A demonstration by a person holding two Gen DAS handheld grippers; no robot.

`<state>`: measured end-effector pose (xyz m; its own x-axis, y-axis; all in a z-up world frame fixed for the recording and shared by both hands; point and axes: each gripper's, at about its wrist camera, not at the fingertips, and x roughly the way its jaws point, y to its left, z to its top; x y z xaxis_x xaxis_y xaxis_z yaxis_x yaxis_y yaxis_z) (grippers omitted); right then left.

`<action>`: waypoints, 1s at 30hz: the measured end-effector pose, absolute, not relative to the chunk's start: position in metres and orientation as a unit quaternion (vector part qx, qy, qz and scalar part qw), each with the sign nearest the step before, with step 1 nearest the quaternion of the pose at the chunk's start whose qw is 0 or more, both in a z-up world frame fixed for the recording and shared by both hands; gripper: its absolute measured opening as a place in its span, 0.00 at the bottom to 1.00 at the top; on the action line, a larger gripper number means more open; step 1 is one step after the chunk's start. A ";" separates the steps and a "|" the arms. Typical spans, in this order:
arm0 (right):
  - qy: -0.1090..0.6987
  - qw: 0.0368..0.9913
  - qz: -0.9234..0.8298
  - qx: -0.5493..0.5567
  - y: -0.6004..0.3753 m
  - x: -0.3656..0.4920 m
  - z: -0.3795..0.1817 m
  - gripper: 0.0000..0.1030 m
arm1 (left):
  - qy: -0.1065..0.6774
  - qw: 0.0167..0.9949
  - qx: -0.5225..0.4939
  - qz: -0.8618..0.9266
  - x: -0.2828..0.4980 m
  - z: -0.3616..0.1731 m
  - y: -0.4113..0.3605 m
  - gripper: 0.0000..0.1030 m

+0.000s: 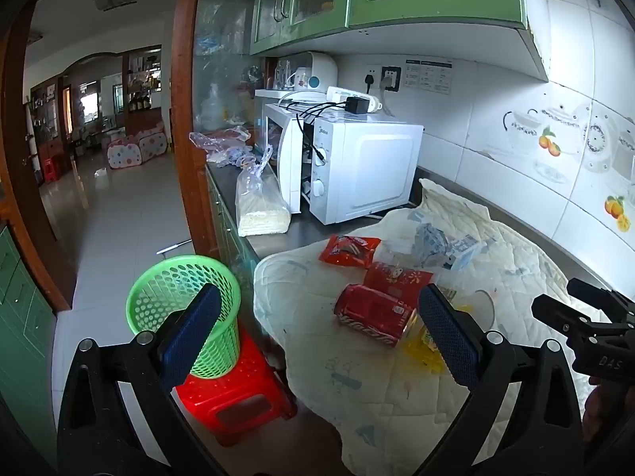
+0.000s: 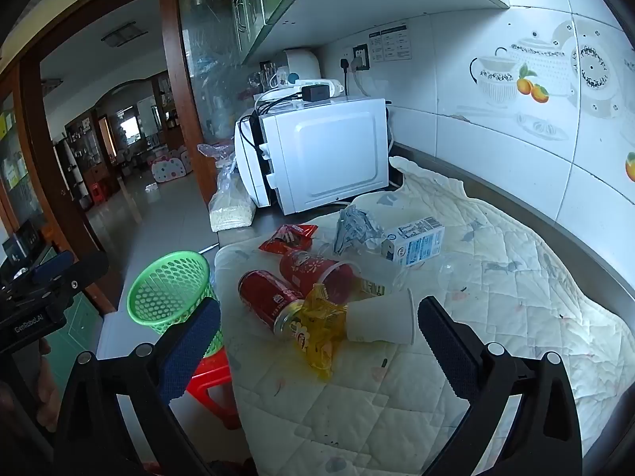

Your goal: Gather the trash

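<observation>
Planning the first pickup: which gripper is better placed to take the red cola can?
Left, probably. The left gripper is open with the red cola can lying between its fingers, and the green basket is on its side. The right gripper, also open, faces the white paper cup.

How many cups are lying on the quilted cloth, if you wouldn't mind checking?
2. A red paper cup lies on its side behind the cola can, and a white paper cup lies on its side to the right of the yellow wrapper. Others may be hidden among the trash.
</observation>
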<state>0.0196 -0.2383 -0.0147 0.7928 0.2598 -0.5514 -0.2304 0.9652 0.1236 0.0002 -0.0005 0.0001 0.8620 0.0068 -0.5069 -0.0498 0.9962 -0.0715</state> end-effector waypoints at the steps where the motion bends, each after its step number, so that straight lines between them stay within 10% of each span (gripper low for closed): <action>1: 0.293 0.947 0.129 0.024 -0.238 0.019 -0.014 0.94 | 0.263 0.964 -0.040 0.015 0.001 0.000 -0.001 0.95; 30: 0.292 0.947 0.129 0.023 -0.239 0.019 -0.015 0.94 | 0.267 0.962 -0.051 0.013 0.003 -0.003 0.004 0.95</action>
